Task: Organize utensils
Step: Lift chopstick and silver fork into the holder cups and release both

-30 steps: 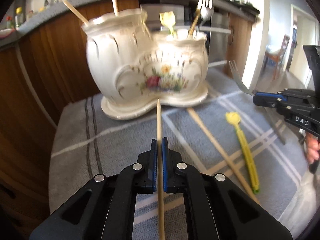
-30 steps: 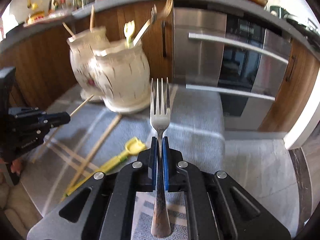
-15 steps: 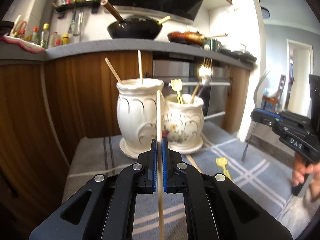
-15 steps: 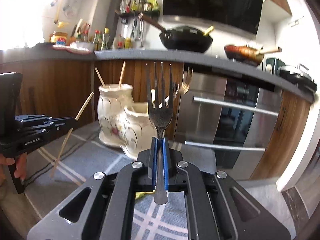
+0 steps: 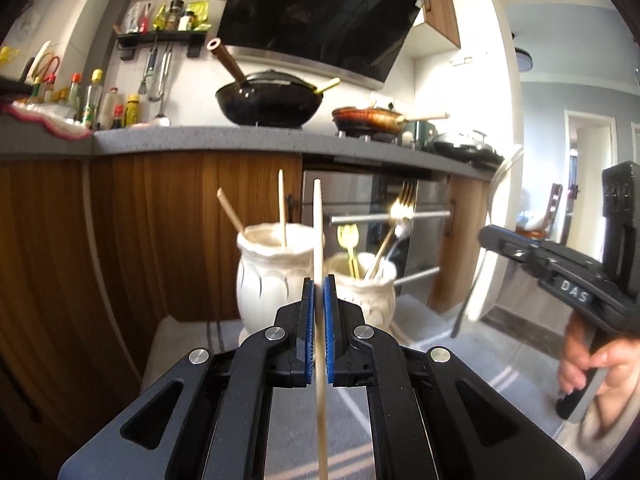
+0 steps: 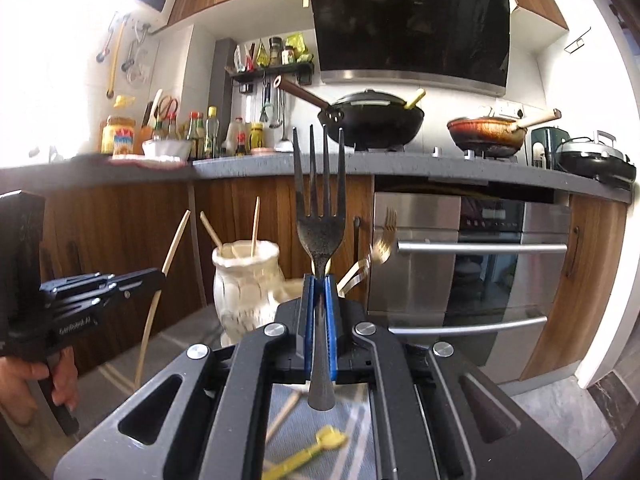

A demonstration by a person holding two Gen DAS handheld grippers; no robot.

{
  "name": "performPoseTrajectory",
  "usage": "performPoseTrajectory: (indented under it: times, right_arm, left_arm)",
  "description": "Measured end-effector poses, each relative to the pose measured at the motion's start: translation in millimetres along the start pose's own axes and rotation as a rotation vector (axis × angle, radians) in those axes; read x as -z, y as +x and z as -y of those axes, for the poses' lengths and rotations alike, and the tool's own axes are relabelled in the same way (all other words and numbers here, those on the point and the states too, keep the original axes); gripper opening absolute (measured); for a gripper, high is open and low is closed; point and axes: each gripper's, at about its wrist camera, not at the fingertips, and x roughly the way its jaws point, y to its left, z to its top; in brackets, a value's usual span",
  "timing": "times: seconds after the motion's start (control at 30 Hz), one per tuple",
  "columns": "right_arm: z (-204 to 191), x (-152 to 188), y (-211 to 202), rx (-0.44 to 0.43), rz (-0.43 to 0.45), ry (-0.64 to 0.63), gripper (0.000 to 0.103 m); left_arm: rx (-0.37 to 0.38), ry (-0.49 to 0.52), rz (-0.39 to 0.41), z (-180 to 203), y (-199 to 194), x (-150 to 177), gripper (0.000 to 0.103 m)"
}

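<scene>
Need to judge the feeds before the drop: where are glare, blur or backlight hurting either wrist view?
Left wrist view: the doorway at right is blown out, glare flares off the gold forks in the ceramic holder, which is soft; the chopstick stays sharp. Right wrist view: the upper left is washed out, the held fork reads as a dark silhouette, and the yellow utensil below is smeared.

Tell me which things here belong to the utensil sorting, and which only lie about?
Belong to the job:
wooden chopstick in left gripper
metal fork in right gripper
ceramic two-pot holder
yellow plastic fork on the cloth

Just lying about:
black wok
sauce bottles
oven
</scene>
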Motion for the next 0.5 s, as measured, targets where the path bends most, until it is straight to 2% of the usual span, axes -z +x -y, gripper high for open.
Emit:
performPoseTrajectory:
  times: [0.27,0.5]
  right_arm:
    - [1.0,-37.1,33.4,-0.021,0.059,0.031,0.005]
    - [9.4,-54.5,67.6,-0.024,0.084,0.071,0.005]
  left_arm:
    - [0.019,0.008,0.072,-7.8,20.4,-49.7,0.005]
    - [0.003,-0.005,0.116,-19.9,58.8,-90.4,0.005]
